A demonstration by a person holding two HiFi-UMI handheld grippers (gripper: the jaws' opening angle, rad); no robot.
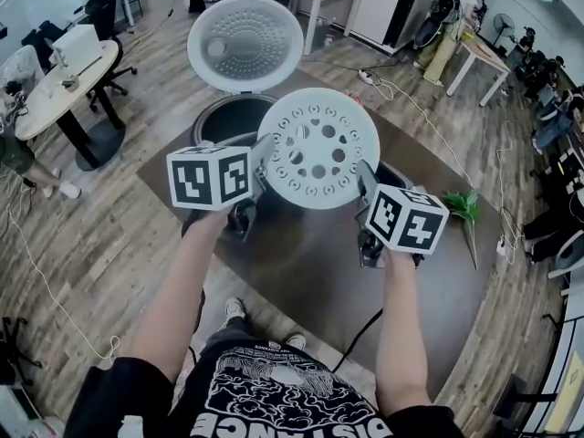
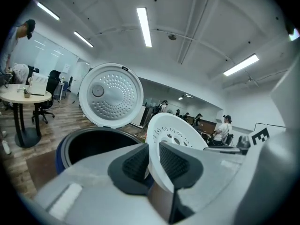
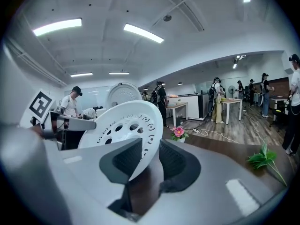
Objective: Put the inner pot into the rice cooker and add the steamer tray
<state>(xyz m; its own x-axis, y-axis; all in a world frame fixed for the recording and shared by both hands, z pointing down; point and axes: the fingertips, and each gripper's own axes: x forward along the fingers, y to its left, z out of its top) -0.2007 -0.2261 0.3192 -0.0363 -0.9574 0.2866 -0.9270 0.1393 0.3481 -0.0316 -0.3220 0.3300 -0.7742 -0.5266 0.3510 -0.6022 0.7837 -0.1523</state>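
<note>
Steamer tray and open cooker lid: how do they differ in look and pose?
The steamer tray is all white and pierced with round holes and slots; the lid has a grey dimpled inner face inside a white rim. The steamer tray is held in the air, gripped at opposite edges by the left gripper and right gripper; the lid stands open behind the rice cooker. Both are round.

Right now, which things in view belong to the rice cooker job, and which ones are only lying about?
For the job:
- tray, held by the left gripper and the right gripper
- cooker
- its open lid

Lying about:
- plant
- flower
- round table
- floor cable
</note>
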